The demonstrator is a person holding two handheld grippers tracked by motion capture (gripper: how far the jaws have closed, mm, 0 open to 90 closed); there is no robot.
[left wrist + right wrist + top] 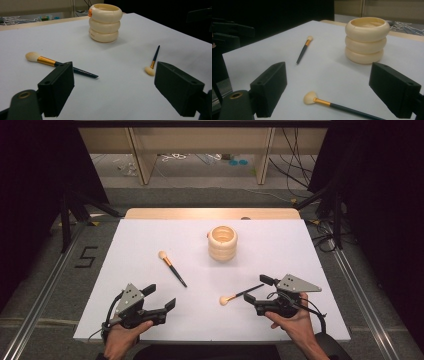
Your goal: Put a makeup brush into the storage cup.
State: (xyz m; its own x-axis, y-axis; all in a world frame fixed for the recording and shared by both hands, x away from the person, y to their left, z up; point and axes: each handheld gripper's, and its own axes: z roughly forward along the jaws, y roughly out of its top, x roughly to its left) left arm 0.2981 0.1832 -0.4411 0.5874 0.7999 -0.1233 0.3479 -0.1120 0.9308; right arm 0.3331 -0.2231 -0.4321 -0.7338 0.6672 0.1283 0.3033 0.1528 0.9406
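2 brushes (172,268) lie near the cream holder (223,243), both hand-held grippers (161,297) open

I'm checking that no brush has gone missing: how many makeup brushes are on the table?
2. One makeup brush lies left of the cream holder, ahead of the left gripper. The other brush lies just in front of the right gripper. Neither is held.

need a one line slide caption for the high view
Open left tongs and right tongs near two makeup brushes and a cream ringed holder on a white table.
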